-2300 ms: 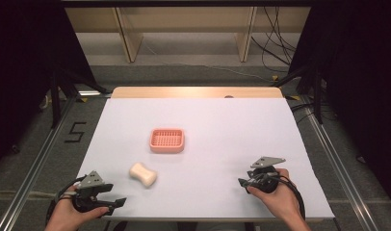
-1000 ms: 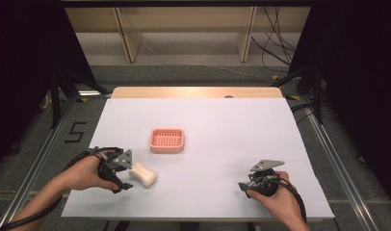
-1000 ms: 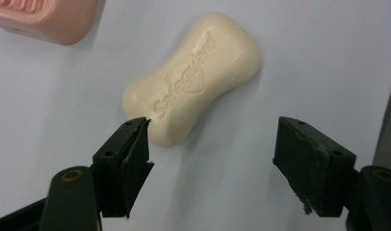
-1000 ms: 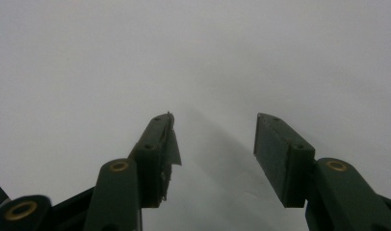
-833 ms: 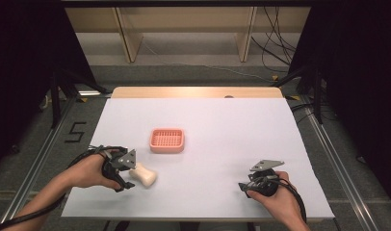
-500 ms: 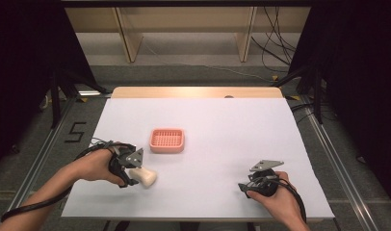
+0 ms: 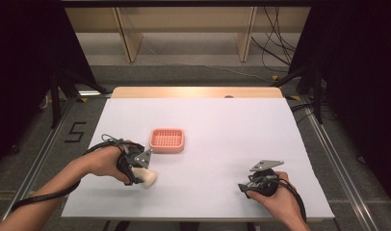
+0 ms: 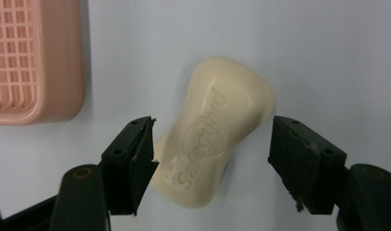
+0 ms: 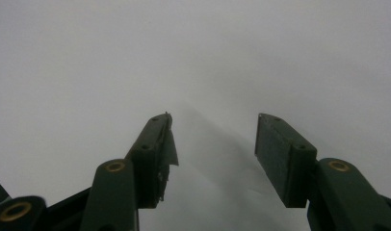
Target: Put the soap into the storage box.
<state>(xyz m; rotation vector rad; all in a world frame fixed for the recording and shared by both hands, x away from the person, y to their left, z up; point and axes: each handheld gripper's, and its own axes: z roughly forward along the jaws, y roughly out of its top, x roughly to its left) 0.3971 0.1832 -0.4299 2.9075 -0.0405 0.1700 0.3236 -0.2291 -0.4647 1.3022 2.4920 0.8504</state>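
White desk (image 7: 222,120), dark room around it. My left tongs (image 8: 210,154) sit over the cream soap bar (image 8: 215,134), jaws straddling it and just been closing; left pad touches the bar's edge, right pad clear of it, so no grip yet. Soap lies flat on the desk just beside the pink basket (image 8: 34,62). My right tongs (image 9: 214,144) rest released near the desk's front right, nothing between them.

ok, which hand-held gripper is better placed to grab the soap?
Left. The left hand-held gripper straddles the soap bar, jaws just closing, beside the pink basket. The right hand-held gripper sits far off over bare table.
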